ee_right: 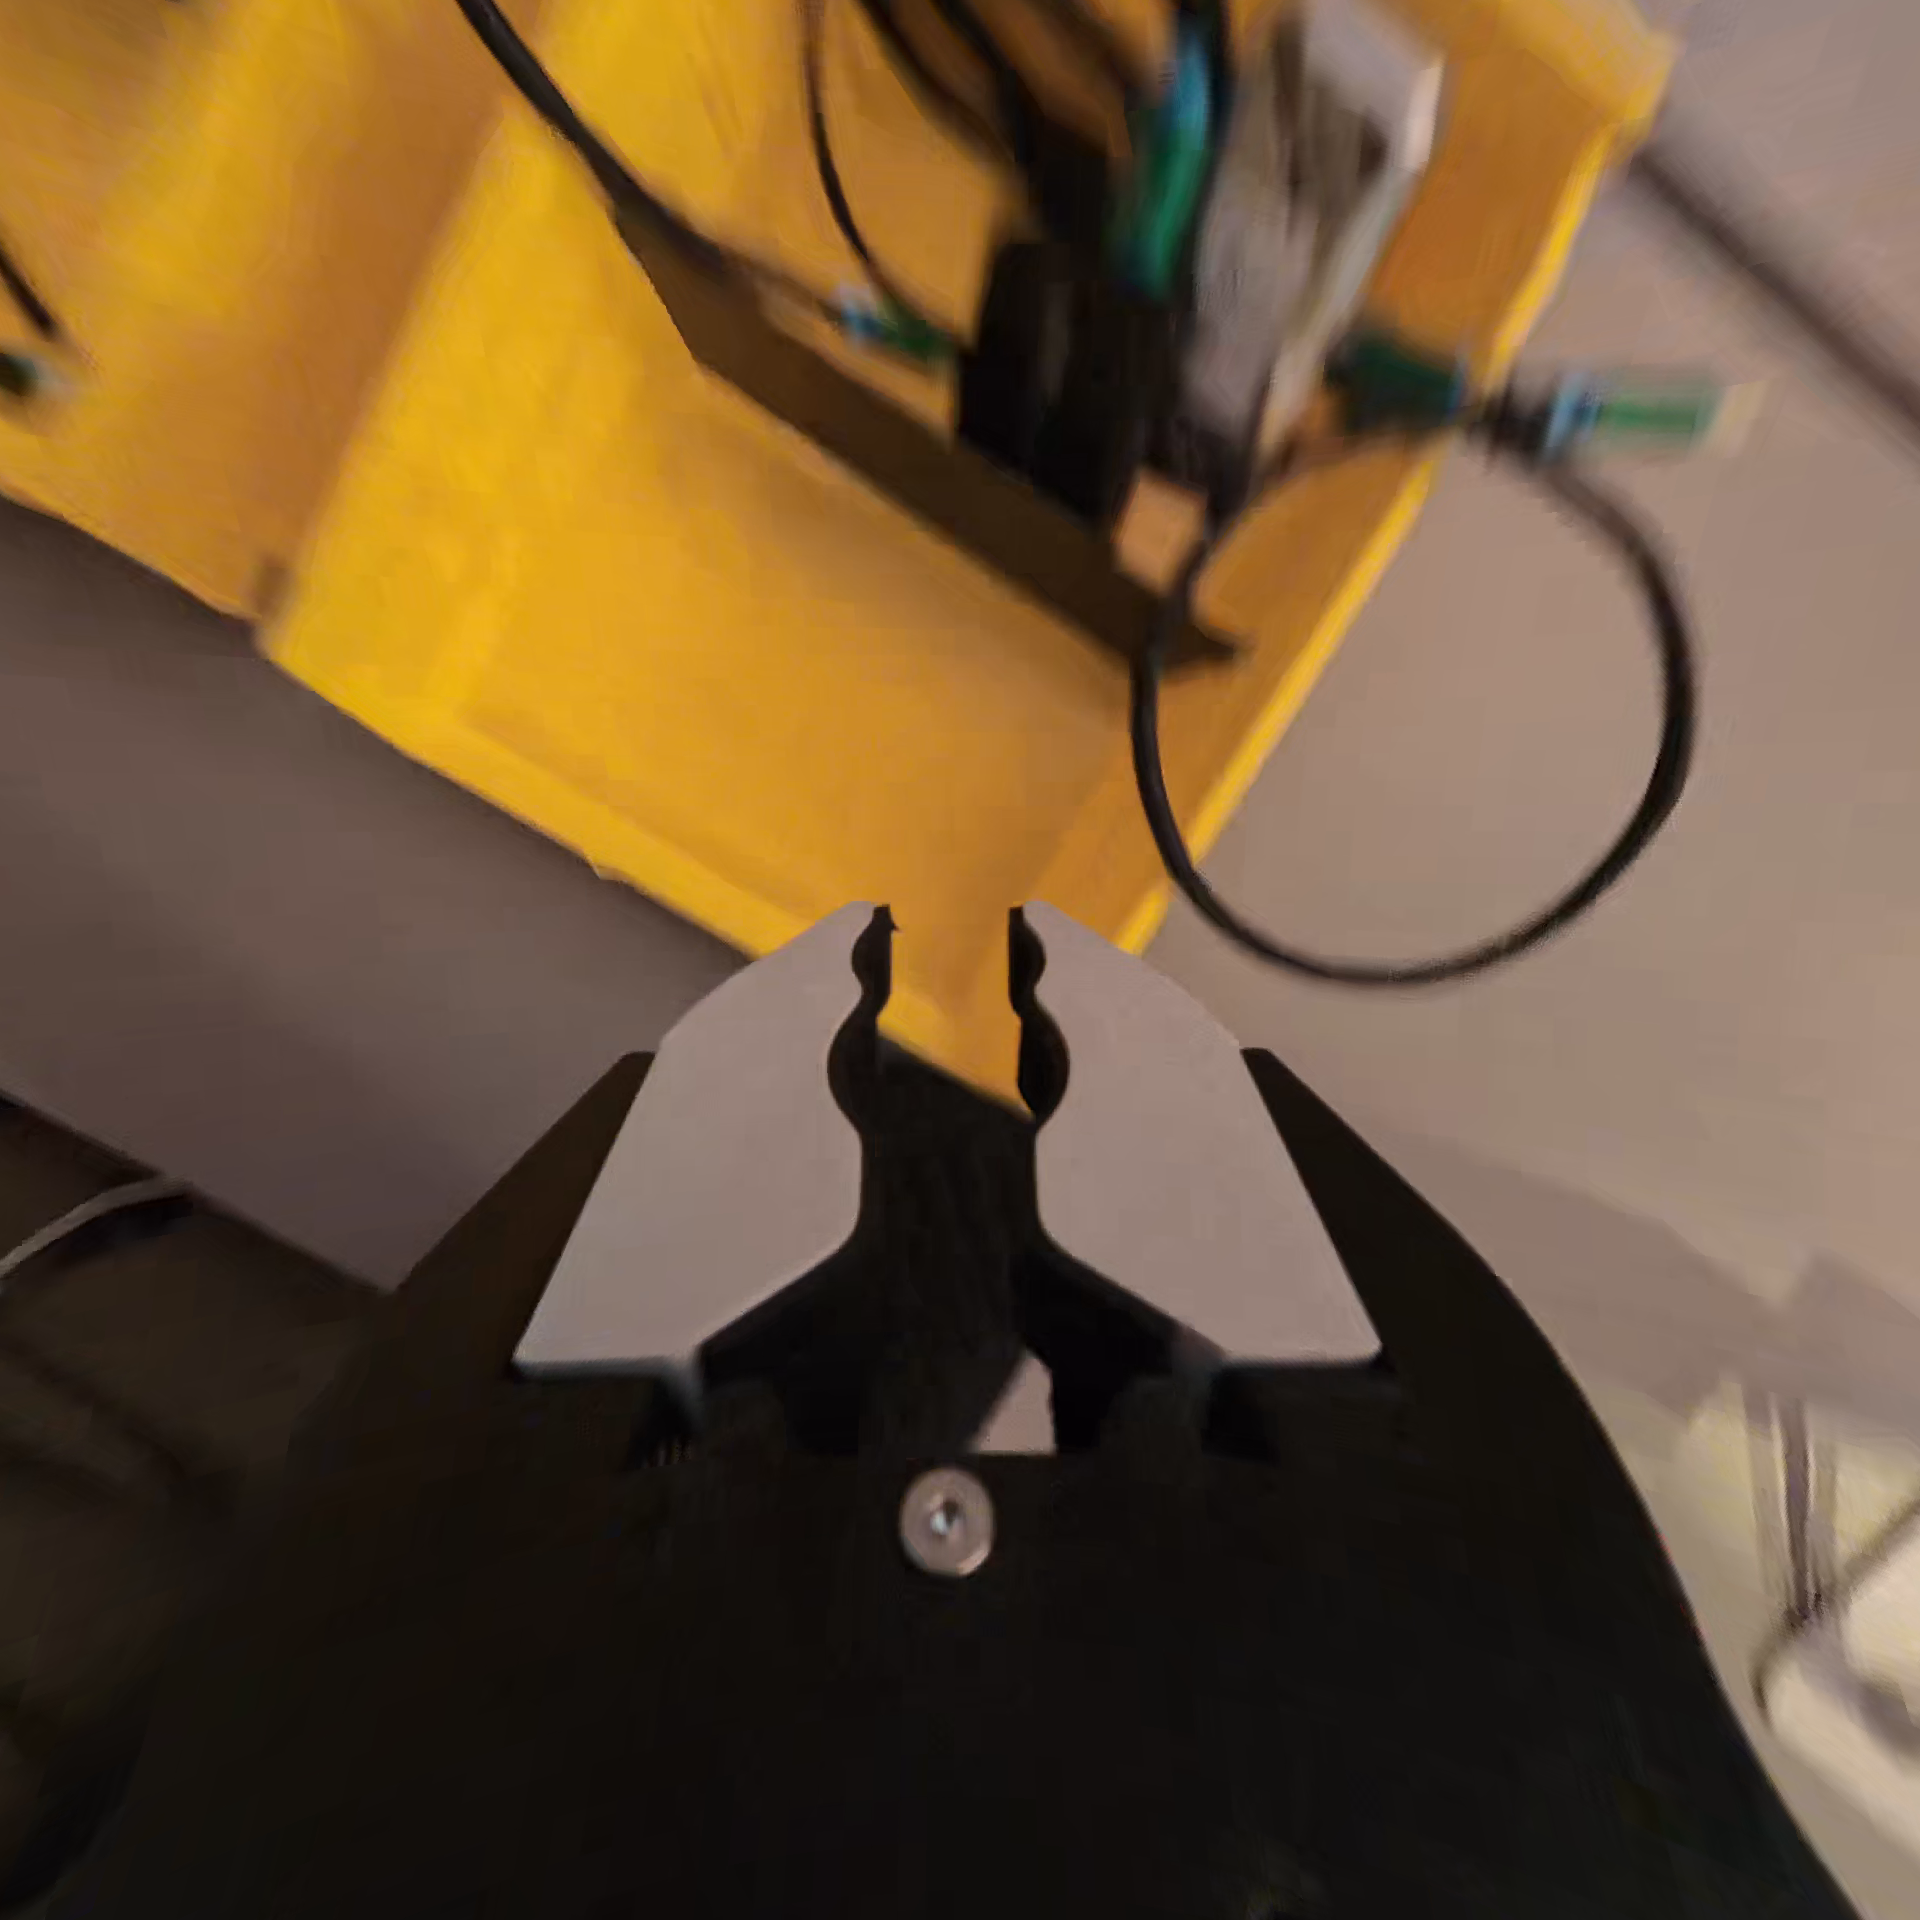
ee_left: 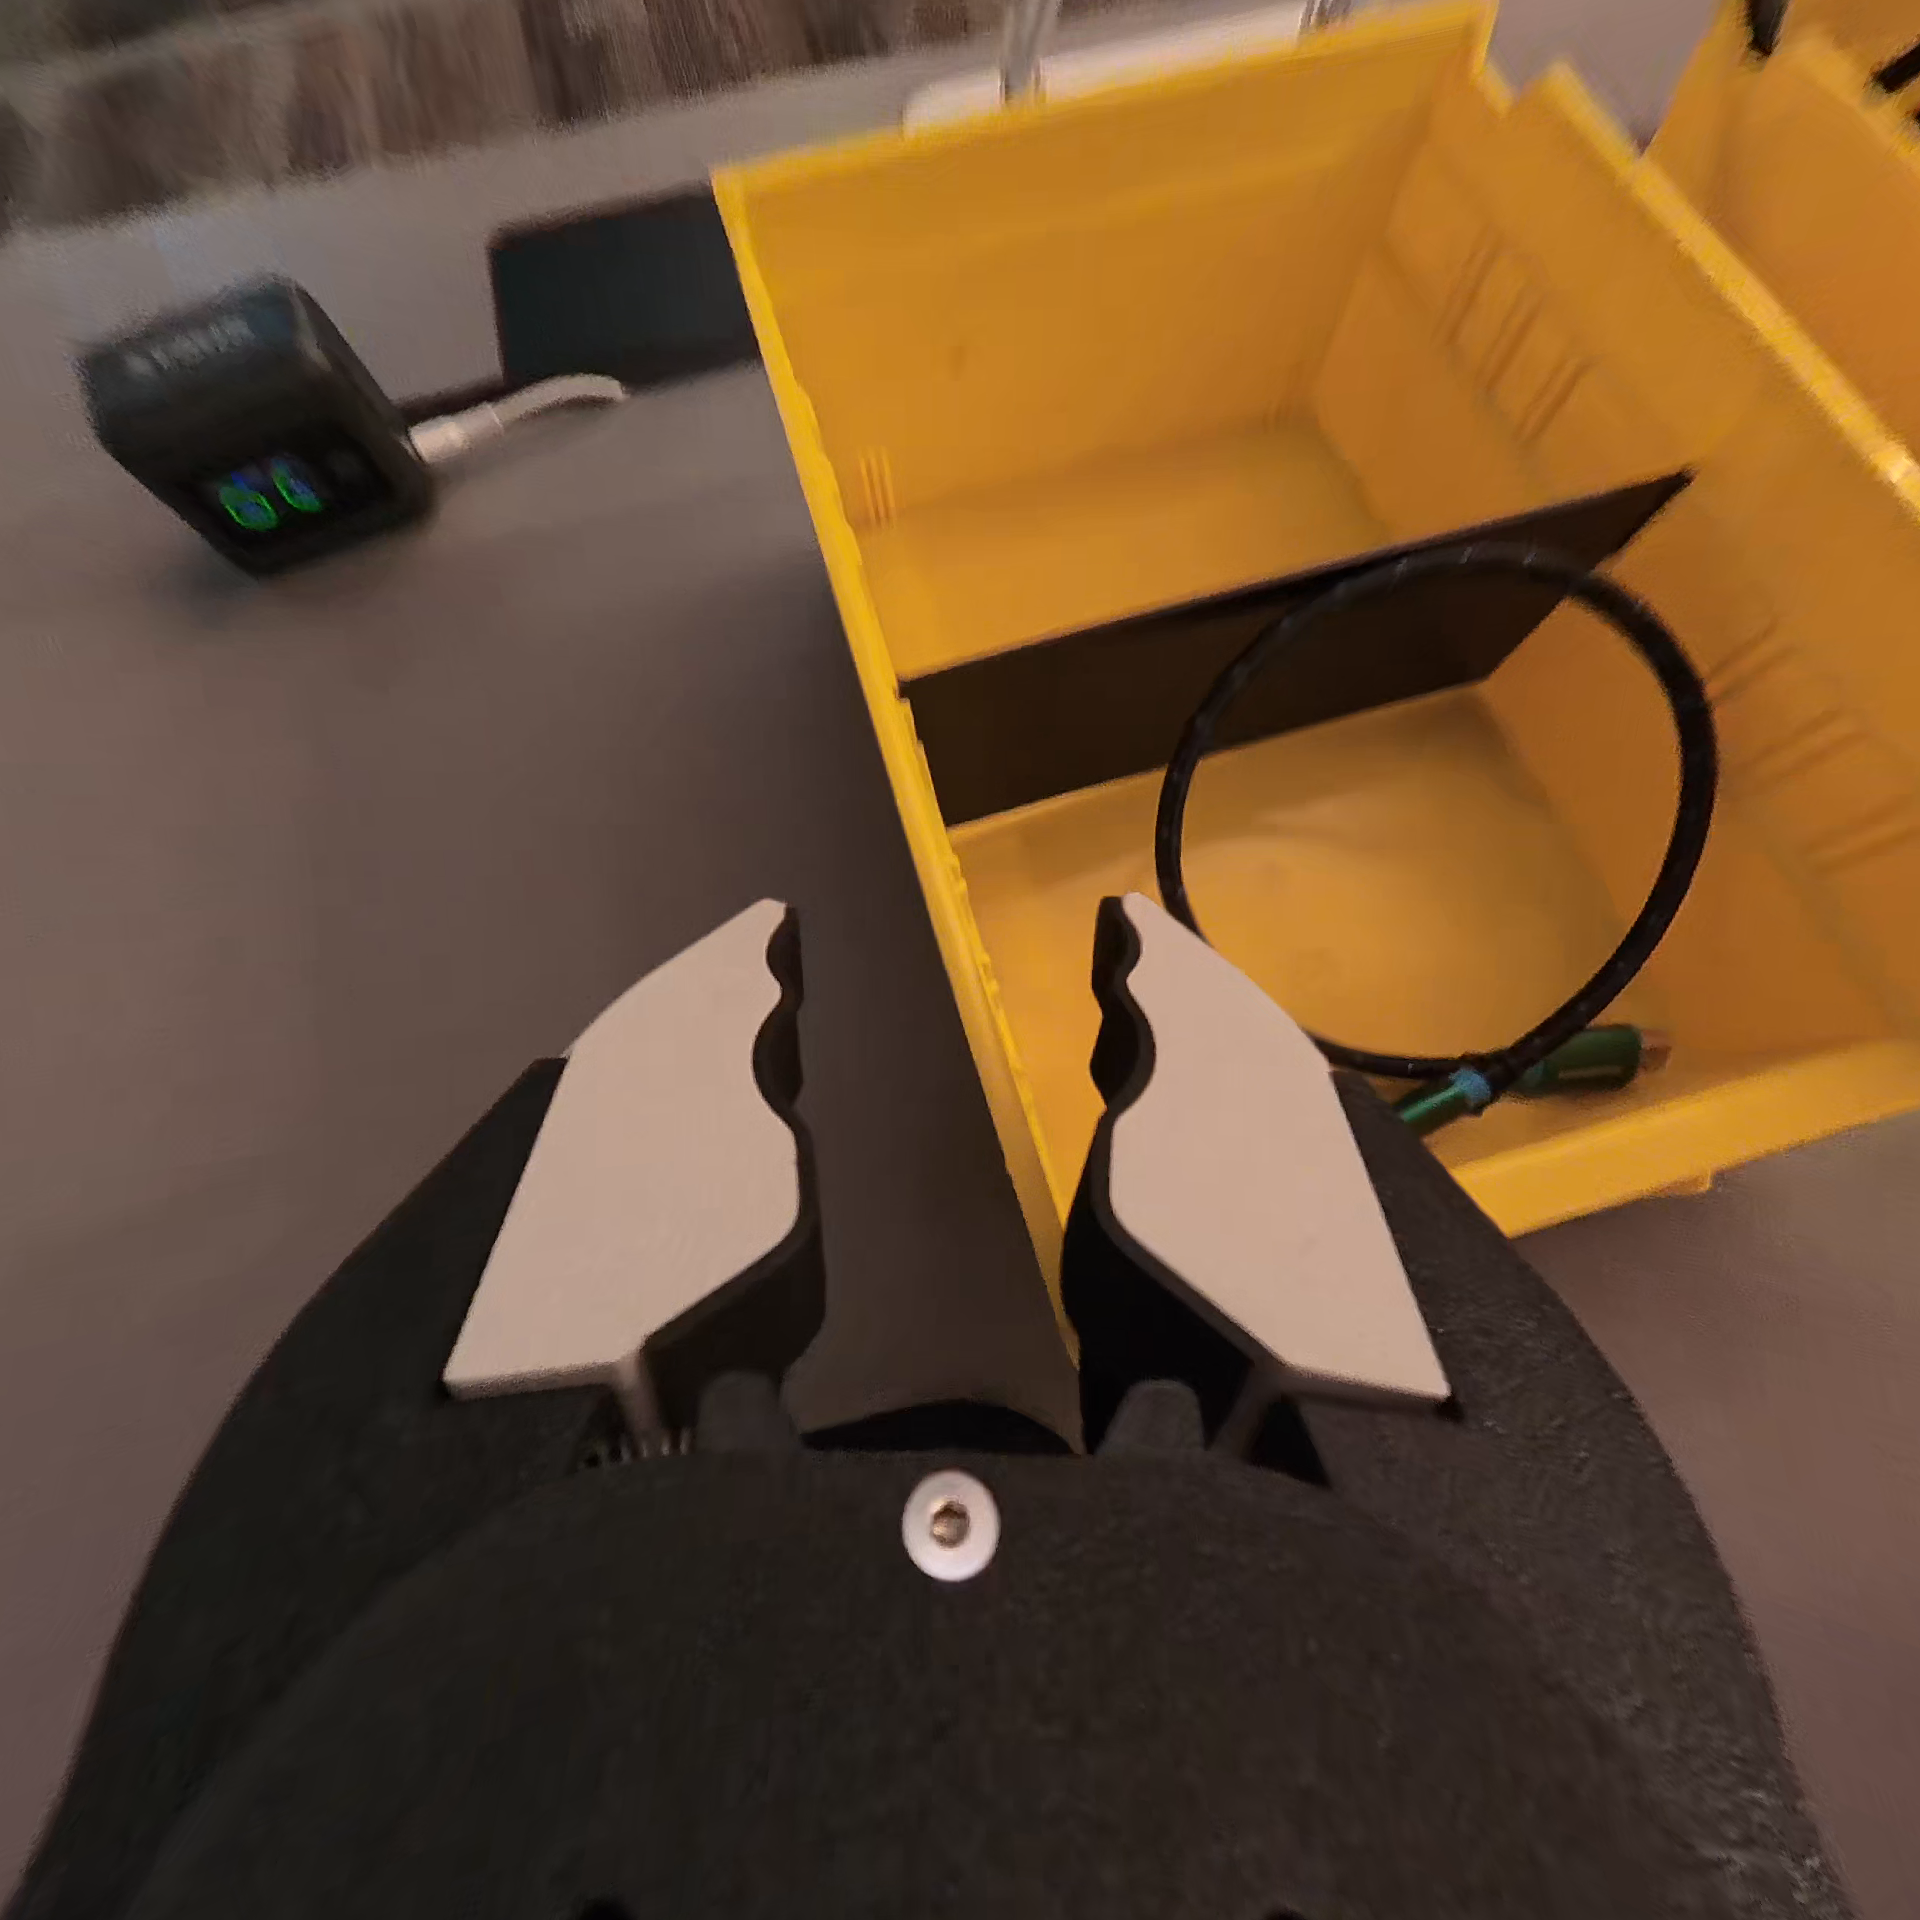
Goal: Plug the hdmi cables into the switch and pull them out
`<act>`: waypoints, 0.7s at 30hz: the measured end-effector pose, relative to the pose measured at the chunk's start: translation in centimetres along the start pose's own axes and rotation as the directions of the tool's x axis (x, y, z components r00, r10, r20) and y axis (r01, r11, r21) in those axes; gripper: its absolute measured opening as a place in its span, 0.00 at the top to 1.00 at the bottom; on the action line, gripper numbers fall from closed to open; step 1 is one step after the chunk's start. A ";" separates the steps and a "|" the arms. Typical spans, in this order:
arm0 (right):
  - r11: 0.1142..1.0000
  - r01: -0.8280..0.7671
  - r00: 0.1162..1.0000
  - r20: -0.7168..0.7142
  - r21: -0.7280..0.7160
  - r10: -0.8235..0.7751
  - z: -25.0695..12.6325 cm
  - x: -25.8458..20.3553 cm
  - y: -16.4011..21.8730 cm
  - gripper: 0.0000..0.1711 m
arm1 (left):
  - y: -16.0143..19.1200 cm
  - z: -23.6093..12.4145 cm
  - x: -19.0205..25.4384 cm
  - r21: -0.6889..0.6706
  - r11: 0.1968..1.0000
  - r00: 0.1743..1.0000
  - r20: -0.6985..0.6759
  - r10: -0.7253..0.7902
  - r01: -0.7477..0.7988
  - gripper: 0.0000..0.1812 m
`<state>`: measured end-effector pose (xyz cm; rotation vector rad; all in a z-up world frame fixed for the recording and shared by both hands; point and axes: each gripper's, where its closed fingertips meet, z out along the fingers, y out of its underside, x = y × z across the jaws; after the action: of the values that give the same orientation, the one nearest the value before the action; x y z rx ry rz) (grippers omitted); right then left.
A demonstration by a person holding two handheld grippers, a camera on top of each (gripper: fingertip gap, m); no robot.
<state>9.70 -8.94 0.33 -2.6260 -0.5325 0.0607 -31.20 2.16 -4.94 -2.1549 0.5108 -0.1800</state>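
Note:
In the left wrist view my left gripper (ee_left: 951, 914) is open and empty, straddling the left wall of a yellow bin (ee_left: 997, 343) from above. A looped black cable (ee_left: 1694, 769) with green plugs (ee_left: 1579, 1055) lies in the bin's near compartment. A small black box with green lights (ee_left: 260, 426), possibly the switch, sits far left with a pale cable (ee_left: 509, 416) in it. In the blurred right wrist view my right gripper (ee_right: 951, 914) is narrowly open over a yellow bin's corner (ee_right: 675, 644). A black cable loop (ee_right: 1662, 727) with green plugs (ee_right: 1652, 410) hangs over that bin's side.
A black divider (ee_left: 1195, 686) splits the bin; its far compartment holds nothing. A second yellow bin (ee_left: 1818, 208) stands at the right, and a flat black object (ee_left: 623, 291) lies behind. The right view's bin holds a black box (ee_right: 1049, 364) and a grey item (ee_right: 1309, 229). The grey table (ee_left: 416, 831) spreads left.

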 end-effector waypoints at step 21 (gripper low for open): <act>0.998 -0.016 0.981 0.192 -0.053 0.026 14.2 -14.8 -13.5 0.78 | -5.0 -2.9 0.9 0.375 0.910 0.981 0.139 0.134 -0.177 0.75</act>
<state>-10.66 2.56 -7.03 -2.6915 -0.5782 0.3156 -29.83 2.22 0.73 -1.7202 0.5318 -0.0641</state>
